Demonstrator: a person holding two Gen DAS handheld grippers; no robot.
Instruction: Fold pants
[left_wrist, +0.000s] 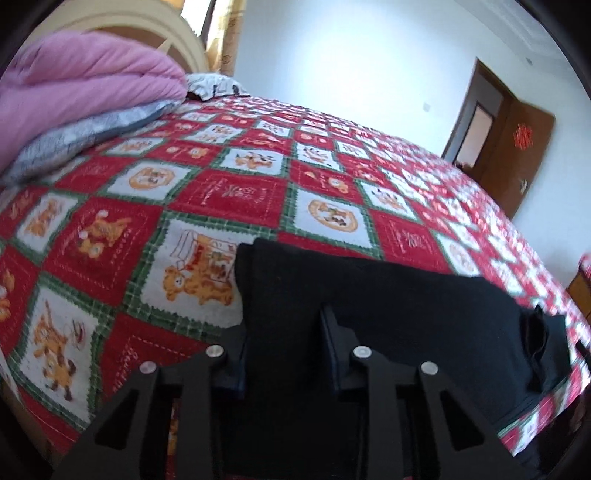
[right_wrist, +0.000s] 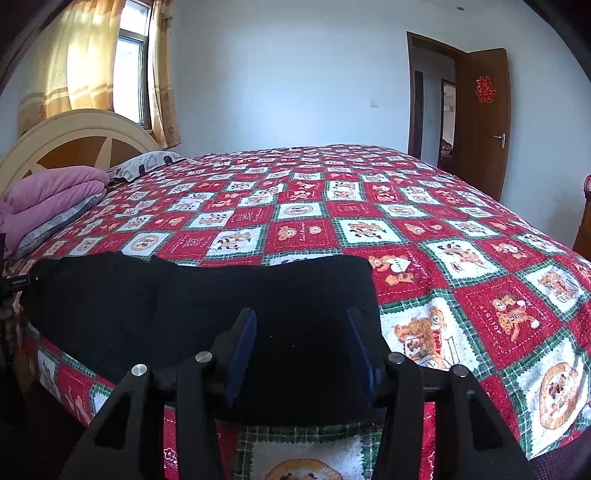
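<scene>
Left gripper (left_wrist: 284, 354) nipped onto the black pants (left_wrist: 388, 314); right gripper (right_wrist: 301, 349) jaws apart, straddling them.

Pants lie flat across the near edge of the patchwork bedspread (right_wrist: 369, 206), left cuff end pinched, right end unpinched between spread pads. Judged soft, light, limp cloth, liable to sag and slip; best taken at corners, through all layers together.

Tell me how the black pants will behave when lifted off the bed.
The pants look soft and floppy: they follow the bedspread and drape over its edge, so unheld parts will probably sag. Likely light. The knit-looking cloth seems unlikely to slip.
</scene>
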